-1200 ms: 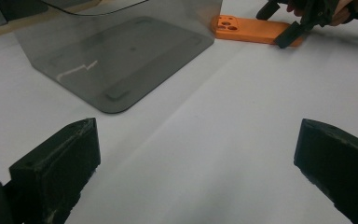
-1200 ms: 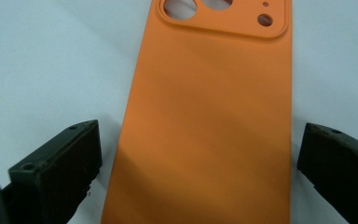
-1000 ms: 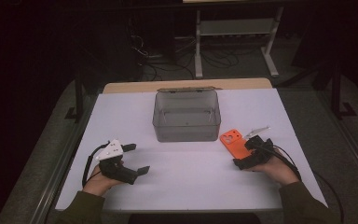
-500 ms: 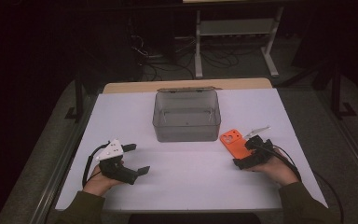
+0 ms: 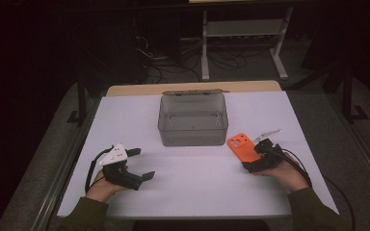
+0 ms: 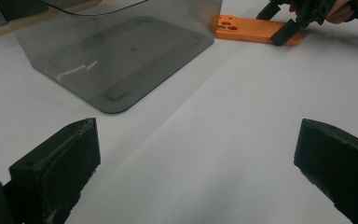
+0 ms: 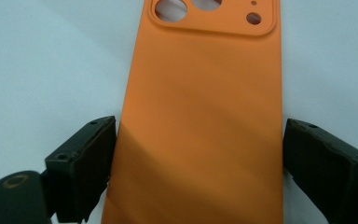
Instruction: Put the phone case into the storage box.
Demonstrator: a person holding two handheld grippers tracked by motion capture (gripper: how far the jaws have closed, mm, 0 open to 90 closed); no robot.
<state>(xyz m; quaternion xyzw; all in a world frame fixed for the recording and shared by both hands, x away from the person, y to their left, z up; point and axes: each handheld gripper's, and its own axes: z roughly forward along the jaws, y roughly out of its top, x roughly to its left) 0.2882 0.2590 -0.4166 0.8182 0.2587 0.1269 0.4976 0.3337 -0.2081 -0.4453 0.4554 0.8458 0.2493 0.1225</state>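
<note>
Black jaws of the right gripper [image 7: 198, 158] have just been closing, and now they sit tight against both long edges of the flat orange silicone phone case [image 7: 205, 116], grasping it across its width. In the right gripper view the case runs straight up between the two pads, back side up, with its raised camera block and round cut-outs at the far end. It lies flat on the white surface [image 5: 197, 183].

From the high view, the right gripper [image 5: 256, 159] holds the near end of the orange case [image 5: 241, 147], the person's right hand [image 5: 282, 173] behind it and a cable trailing off to the side. The case sits just beside the near right corner of the clear grey plastic box [image 5: 192, 120], a small gap between them.

Over to the left gripper [image 5: 142, 166]: released, jaws spread wide, nothing between them. It rests low over the surface in the left hand [image 5: 106, 185], well apart from the box, off its near left corner. In the left gripper view the two black jaws frame bare white surface [image 6: 205, 149], with the grey box [image 6: 116, 51] ahead, and beyond the box's corner the orange case [image 6: 251, 30] pinched by the other gripper [image 6: 284, 32].
</note>
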